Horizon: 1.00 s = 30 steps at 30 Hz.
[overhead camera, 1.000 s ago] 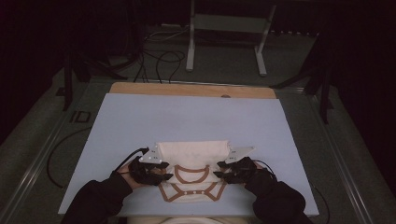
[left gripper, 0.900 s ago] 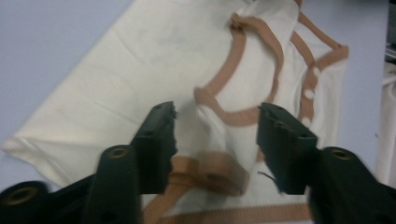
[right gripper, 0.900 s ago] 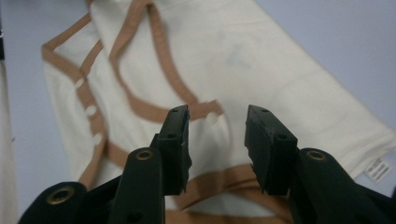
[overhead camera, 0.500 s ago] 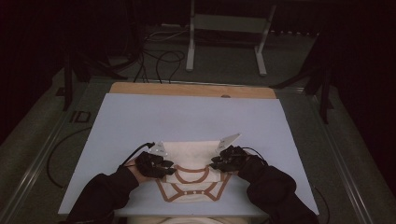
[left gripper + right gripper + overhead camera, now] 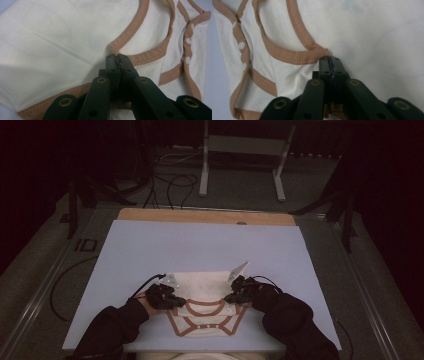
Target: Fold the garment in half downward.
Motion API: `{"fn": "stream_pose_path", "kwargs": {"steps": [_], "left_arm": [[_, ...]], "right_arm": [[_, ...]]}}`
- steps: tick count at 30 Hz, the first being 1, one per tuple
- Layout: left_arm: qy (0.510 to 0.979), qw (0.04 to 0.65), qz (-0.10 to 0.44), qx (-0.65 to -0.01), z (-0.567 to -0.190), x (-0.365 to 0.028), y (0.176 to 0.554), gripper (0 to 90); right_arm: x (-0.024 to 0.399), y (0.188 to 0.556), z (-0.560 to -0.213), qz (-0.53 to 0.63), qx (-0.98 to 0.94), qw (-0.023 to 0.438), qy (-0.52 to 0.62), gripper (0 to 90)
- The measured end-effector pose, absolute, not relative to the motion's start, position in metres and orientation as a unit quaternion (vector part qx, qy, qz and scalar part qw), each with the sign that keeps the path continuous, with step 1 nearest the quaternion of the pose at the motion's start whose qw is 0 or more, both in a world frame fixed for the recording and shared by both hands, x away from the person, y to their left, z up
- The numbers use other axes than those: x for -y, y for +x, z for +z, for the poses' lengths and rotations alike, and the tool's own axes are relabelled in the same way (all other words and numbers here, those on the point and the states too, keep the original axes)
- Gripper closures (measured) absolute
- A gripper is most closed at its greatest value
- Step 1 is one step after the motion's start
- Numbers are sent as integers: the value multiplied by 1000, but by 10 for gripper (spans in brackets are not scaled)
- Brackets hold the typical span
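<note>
A cream baby bodysuit (image 5: 202, 287) with tan trim lies folded at the near edge of the pale blue board (image 5: 200, 245). My left gripper (image 5: 175, 301) sits at its left shoulder and my right gripper (image 5: 231, 298) at its right shoulder. In the left gripper view the jaws (image 5: 117, 56) have just been closing and now pinch the tan trim of the bodysuit (image 5: 62, 37). In the right gripper view the jaws (image 5: 329, 59) have also just closed, gripping the trim corner of the bodysuit (image 5: 374, 37). Snap buttons (image 5: 188, 40) show along one edge.
The board rests on a wooden tabletop (image 5: 200, 216). Beyond it, cables (image 5: 175, 185) trail on the floor around a metal stand (image 5: 240, 165). Dark sleeves (image 5: 295, 325) come in from the bottom edge.
Both grippers have come inward and down onto the bodysuit's shoulders. Their jaws have shut on the tan trim.
</note>
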State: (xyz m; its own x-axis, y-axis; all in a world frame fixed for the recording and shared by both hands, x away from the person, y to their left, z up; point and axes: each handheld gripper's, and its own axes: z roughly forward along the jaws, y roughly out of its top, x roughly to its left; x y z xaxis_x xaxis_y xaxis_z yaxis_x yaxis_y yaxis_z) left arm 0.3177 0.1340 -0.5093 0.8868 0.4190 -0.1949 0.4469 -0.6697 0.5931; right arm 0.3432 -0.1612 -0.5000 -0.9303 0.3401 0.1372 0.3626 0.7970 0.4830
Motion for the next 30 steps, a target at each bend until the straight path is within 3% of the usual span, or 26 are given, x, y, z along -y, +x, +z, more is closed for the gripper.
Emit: {"fn": "stream_pose_path", "kwargs": {"steps": [15, 30], "left_arm": [[920, 352, -21, -172, -488, -135, 292, 895], [924, 364, -32, -112, -484, -142, 256, 887]], "right_arm": [[171, 314, -470, -306, 941, -12, -146, 900], [172, 260, -468, -317, 941, 22, -114, 900]]}}
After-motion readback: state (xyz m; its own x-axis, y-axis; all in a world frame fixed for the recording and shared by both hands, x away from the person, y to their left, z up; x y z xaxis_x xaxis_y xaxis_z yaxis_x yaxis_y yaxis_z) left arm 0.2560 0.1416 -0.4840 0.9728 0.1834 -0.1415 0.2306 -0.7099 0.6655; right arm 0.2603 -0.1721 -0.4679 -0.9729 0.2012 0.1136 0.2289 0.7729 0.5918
